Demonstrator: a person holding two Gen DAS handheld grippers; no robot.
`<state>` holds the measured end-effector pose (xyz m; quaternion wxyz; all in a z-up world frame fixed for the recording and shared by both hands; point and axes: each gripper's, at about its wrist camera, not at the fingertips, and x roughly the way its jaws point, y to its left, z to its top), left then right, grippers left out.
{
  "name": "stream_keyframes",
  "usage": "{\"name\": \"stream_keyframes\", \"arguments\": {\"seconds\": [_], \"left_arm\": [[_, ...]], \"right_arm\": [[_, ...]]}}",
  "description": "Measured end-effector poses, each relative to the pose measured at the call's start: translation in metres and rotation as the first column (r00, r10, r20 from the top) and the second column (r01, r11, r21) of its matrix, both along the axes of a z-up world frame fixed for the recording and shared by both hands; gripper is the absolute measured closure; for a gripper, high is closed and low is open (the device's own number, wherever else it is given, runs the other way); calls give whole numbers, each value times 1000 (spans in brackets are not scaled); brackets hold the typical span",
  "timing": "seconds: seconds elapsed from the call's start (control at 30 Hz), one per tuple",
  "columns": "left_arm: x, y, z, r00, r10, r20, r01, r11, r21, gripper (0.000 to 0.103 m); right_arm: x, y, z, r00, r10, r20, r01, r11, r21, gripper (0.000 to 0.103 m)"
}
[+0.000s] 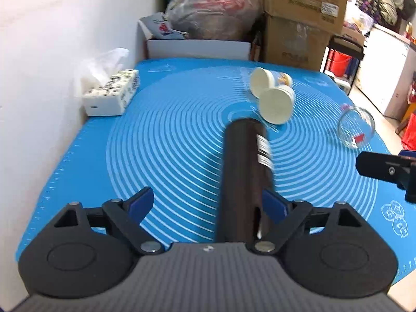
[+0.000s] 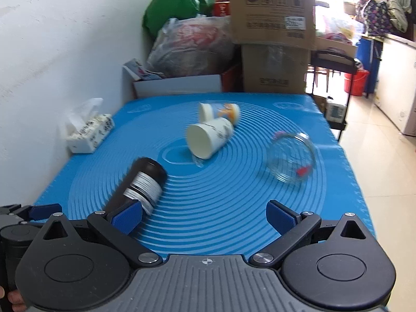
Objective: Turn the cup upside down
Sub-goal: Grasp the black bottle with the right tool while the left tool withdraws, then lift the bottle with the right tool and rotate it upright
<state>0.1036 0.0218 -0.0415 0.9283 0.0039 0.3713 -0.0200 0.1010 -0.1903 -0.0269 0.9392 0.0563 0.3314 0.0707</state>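
Left gripper (image 1: 208,204) spread wide, the dark cup (image 1: 245,171) lying on its side against its right finger near the mat's (image 1: 166,140) middle. Right gripper (image 2: 204,215) also gapes, empty; only its view shows the cup's label clearly, base hidden.

Dark tumbler (image 1: 244,171) lying between wide-apart jaws (touching right pad), blue mat (image 1: 166,140)
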Motion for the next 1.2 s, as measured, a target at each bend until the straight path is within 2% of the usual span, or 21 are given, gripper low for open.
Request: {"name": "stream_keyframes", "arguments": {"seconds": [0.2,0.27,0.37,0.53,0.67,0.87,1.0,1.2], "left_arm": [[13,36,7,997,72,3,-72,997,-12,12],[19,49,5,994,110,2,-110,994,-11,12],[31,67,-2,988,151,-21,-152,988,-20,12],[50,84,-15,980,196,-45,-197,980,-8,12],[62,91,-25,977,204,-65,-205,979,1,12],[74,93,-34,975,206,-80,-206,979,9,12],[77,90,-36,976,204,-82,-203,979,12,12],[70,79,-29,981,183,-66,-183,983,16,12]], "right_arm": [[39,22,11,994,74,-83,-64,992,107,0],[52,33,10,989,102,-105,-90,989,117,0],[74,54,2,980,129,-152,-115,989,92,0],[113,78,-21,952,132,-277,-112,990,87,7],[133,92,-39,928,125,-352,-114,992,51,12],[157,109,-70,888,137,-439,-148,989,10,24],[156,117,-73,894,139,-425,-162,987,-17,27],[147,102,-70,916,142,-375,-139,990,36,29]]}}
